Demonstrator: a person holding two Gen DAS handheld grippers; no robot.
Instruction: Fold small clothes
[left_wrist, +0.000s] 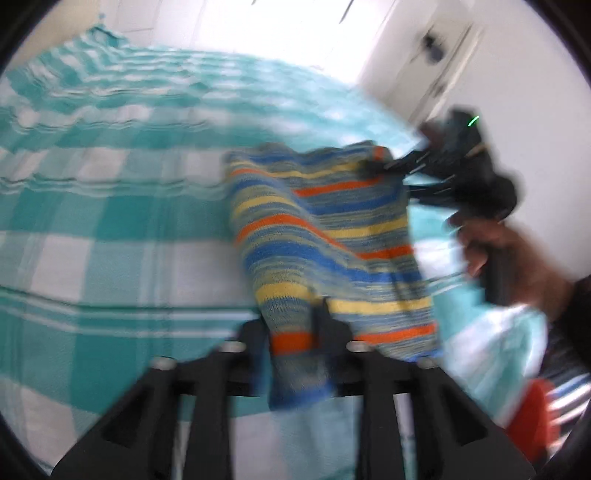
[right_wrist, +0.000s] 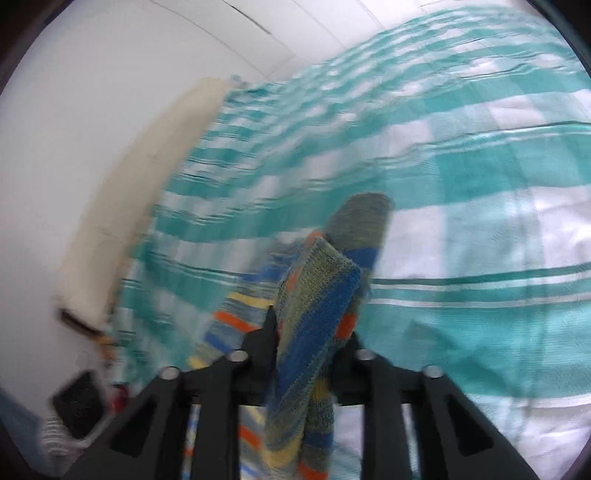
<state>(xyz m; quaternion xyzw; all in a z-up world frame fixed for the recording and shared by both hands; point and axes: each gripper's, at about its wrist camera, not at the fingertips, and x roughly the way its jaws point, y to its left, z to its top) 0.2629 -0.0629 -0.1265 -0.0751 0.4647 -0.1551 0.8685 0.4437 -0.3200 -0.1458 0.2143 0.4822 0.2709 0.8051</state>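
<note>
The striped knit garment (left_wrist: 325, 236) hangs in the air above the bed, which is covered with a teal and white checked cloth (left_wrist: 110, 184). The garment has bands of blue, yellow, orange and grey-green. It is stretched between the two grippers and does not lie flat on the cloth.

The left gripper (left_wrist: 295, 332) is closed on the near corner of the garment; the knit fabric is pinched between its black fingers and a short piece hangs down below them. In the left wrist view the right gripper (left_wrist: 391, 166) is at the far right, clamped on the far corner of the garment, and the person's right hand (left_wrist: 506, 254) holds its handle.

In the right wrist view the garment (right_wrist: 314, 314) is bunched between the fingers of the right gripper (right_wrist: 306, 332) and a folded part hangs below them. Both views are blurred. A cream-coloured edge (right_wrist: 122, 206) runs along the left side of the bed, beside a white wall (right_wrist: 74, 110).
</note>
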